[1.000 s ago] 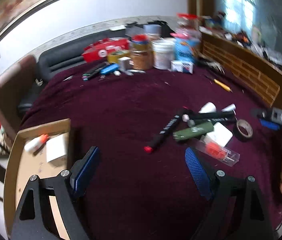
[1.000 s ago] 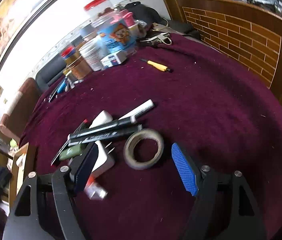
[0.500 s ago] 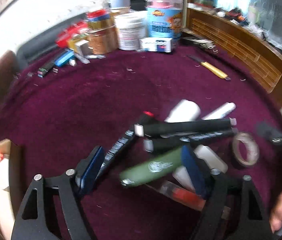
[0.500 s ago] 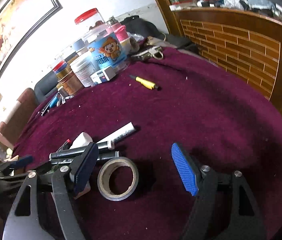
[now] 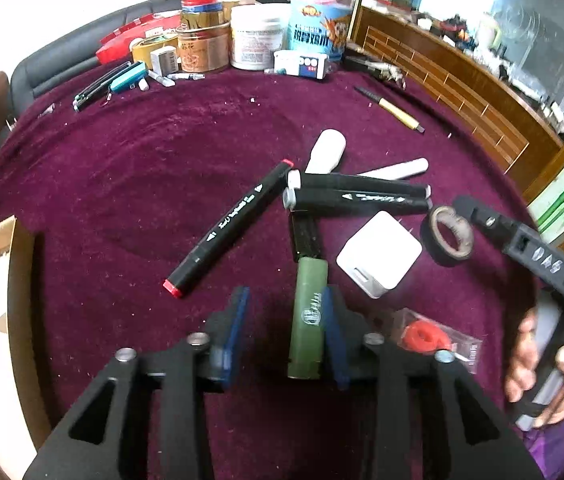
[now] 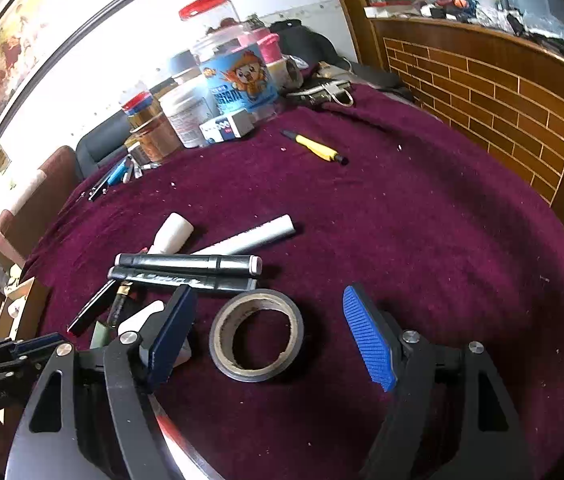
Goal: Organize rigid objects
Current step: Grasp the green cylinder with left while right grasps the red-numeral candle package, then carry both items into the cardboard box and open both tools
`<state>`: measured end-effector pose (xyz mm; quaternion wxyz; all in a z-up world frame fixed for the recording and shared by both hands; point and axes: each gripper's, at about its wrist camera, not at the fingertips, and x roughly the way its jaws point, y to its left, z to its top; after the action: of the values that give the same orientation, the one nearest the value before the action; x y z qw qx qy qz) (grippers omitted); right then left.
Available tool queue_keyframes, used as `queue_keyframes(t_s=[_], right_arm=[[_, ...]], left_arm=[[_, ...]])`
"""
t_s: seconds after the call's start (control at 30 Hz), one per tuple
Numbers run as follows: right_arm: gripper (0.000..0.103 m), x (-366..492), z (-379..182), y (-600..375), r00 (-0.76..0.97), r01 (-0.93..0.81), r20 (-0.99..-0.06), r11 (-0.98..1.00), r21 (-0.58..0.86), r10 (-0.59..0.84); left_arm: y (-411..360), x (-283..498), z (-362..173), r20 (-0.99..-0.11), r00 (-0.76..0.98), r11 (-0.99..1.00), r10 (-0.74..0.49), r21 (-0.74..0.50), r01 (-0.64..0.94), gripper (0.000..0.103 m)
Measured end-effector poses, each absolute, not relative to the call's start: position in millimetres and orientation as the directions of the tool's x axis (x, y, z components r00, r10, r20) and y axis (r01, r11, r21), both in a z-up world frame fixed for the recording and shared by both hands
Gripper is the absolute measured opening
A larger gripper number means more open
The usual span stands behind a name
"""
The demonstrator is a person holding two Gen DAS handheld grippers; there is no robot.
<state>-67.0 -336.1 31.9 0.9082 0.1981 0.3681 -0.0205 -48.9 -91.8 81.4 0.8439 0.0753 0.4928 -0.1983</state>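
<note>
Left wrist view: the left tongs [image 5: 284, 330] have just been closing, with the olive-green knife handle [image 5: 308, 316] between the pads. The right-hand pad lies against the handle; a gap remains at the left-hand pad, so no grasp is made. The handle lies on the maroon tabletop [image 5: 121, 184], its black blade end under two parallel black markers [image 5: 358, 194]. This view alone shows the red-capped black marker [image 5: 229, 228], all of the white charger cube [image 5: 378, 254], a clear packet with a red part [image 5: 434, 338], and a wooden tray [image 5: 21, 280] at the left edge.

Right wrist view: the right tongs [image 6: 269, 334] stand spread wide, released, astride the tape roll [image 6: 255, 334] without touching it. Only here do the wall painting [image 6: 41, 36] and the full yellow-handled tool [image 6: 316, 148] show clearly.
</note>
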Motion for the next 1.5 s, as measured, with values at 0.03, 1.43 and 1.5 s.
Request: queue_keyframes(t_s=[0.03, 1.43, 1.5], right_arm=[[0.075, -66.4, 31.2, -337.3, 0.726, 0.186, -0.679, 0.919, 0.348, 0.110], [0.071, -102.9, 19.6, -222.4, 0.492, -0.274, -0.861, 0.962, -0.014, 0.128], [0.067, -101.7, 17.4, -219.8, 0.510, -0.274, -0.851, 0.962, -0.022, 0.126]], left_arm=[[-95.4, -49.6, 79.4, -0.861, 0.435, 0.908, -0.261, -0.066, 0.415, 0.034], [6.7, -118.0, 89.6, -0.724, 0.592, 0.932, -0.355, -0.228, 0.280, 0.017], [18.6, -125.5, 92.7, -0.717, 0.603, 0.935, -0.348, -0.223, 0.275, 0.017]])
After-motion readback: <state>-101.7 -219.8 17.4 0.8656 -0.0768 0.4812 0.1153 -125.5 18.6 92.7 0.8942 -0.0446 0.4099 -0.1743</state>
